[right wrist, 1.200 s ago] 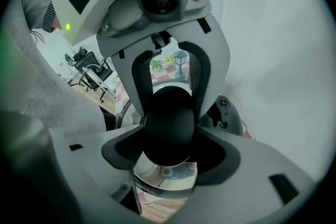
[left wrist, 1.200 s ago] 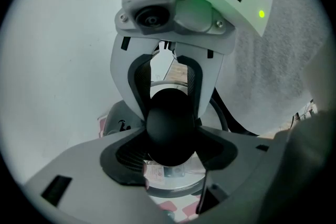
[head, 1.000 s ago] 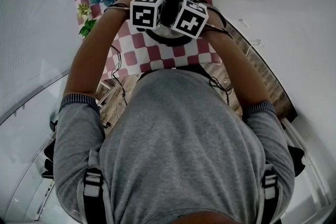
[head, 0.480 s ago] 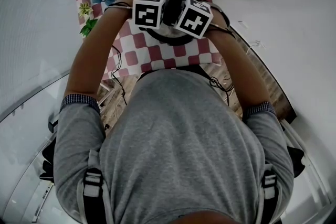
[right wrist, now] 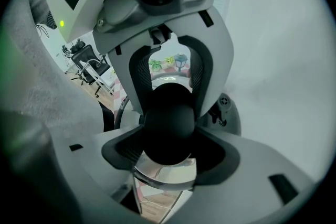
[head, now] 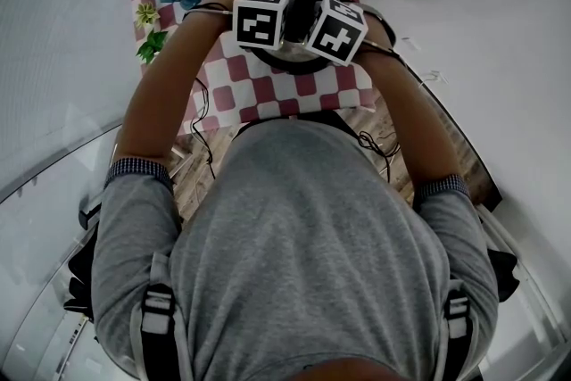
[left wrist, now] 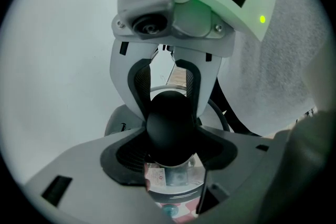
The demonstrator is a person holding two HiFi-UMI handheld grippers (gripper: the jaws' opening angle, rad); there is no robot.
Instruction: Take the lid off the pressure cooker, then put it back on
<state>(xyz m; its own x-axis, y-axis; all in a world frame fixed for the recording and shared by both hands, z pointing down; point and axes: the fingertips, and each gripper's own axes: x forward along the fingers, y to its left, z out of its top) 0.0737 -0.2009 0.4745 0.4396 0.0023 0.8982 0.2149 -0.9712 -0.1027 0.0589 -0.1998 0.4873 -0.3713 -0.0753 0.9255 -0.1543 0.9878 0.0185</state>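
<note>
Lid (left wrist: 176, 180): shiny metal with a round black knob (left wrist: 170, 126) on top and a small sticker (left wrist: 156, 176) on it. It is over the middle of the red and white checked cloth (head: 268, 92). I cannot tell if it sits tight on the pot or is lifted a bit.
Grey shirt (head: 312, 254): closest to the head camera; it fills the low part of the head view.
Arms: the left arm (head: 156, 103) and the right arm (head: 415, 120) both reach forward and meet over the table.
Left gripper (left wrist: 169, 152): has a black and white cube (head: 261, 15) on top and points steeply down. Its jaws are wide and press on the knob from two sides.
Right gripper (right wrist: 169, 149): wears its own cube (head: 337, 29), just beside the first one. It faces the left gripper from the other side. Its jaws are wide too and press on the same knob.
Pot (head: 287, 60): only a bit of silver rim peeks out below the cubes.
Flowers (head: 147, 15): at the far left corner of the cloth, well apart from the pot, with green leaves (head: 152, 46) just beside them.
Floor (head: 201, 178): wood, seen beside the table.
Chairs (right wrist: 86, 65): black, far off in the room.
</note>
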